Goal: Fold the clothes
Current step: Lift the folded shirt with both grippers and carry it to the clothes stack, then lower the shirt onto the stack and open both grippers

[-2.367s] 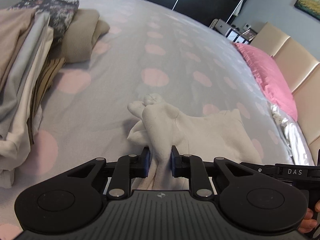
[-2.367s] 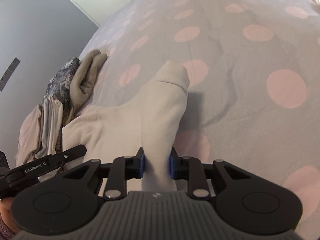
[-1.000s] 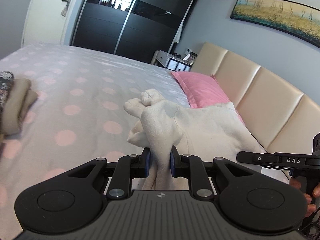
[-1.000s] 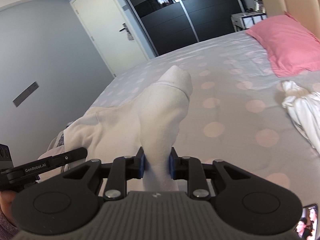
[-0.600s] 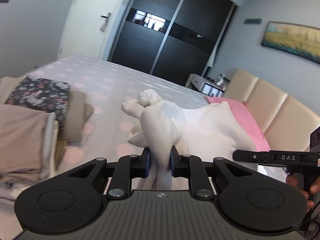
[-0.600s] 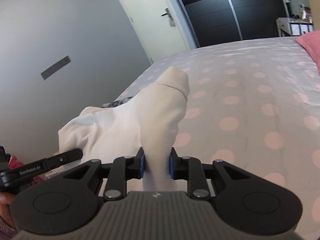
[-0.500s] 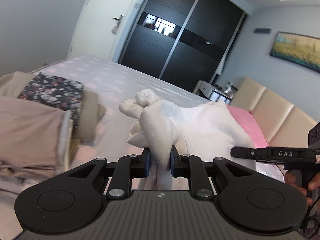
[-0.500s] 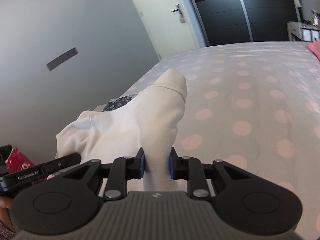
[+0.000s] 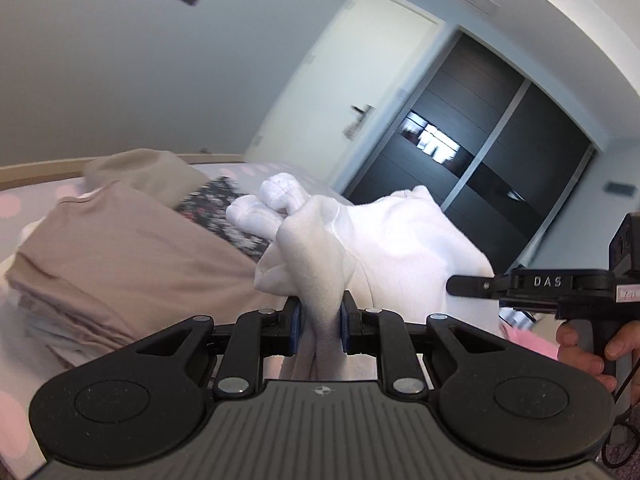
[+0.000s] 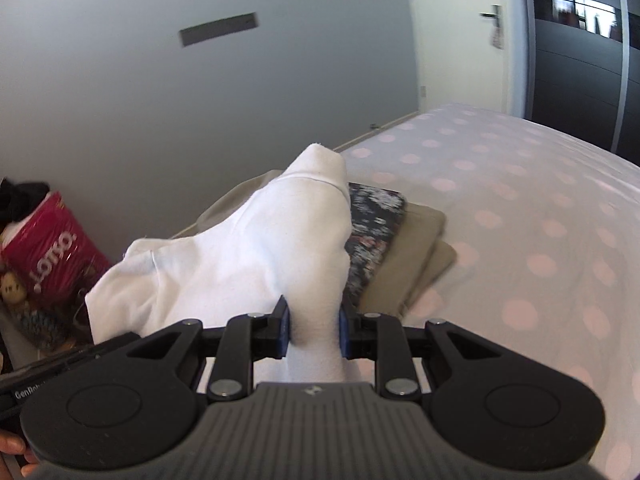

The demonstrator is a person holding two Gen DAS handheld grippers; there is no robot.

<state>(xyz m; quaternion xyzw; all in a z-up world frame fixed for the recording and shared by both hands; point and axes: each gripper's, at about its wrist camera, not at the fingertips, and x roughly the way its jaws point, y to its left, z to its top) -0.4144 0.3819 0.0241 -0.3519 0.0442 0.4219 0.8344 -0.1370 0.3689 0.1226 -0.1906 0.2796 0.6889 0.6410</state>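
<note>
White garment: held in the air between both tools, above the bed.
Left hand-held gripper: clamped on a bunched fold of the garment.
Right hand-held gripper: clamped on another fold.
Folded stack: beige and floral pieces, left and beyond the garment, resting on the bed.

White garment bunched between left gripper jaws, above folded stack

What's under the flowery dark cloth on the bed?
In the right wrist view the flowery cloth lies on folded tan clothes, which rest on the dotted bedspread. Its left part is hidden behind the white garment held by the tongs.
</note>
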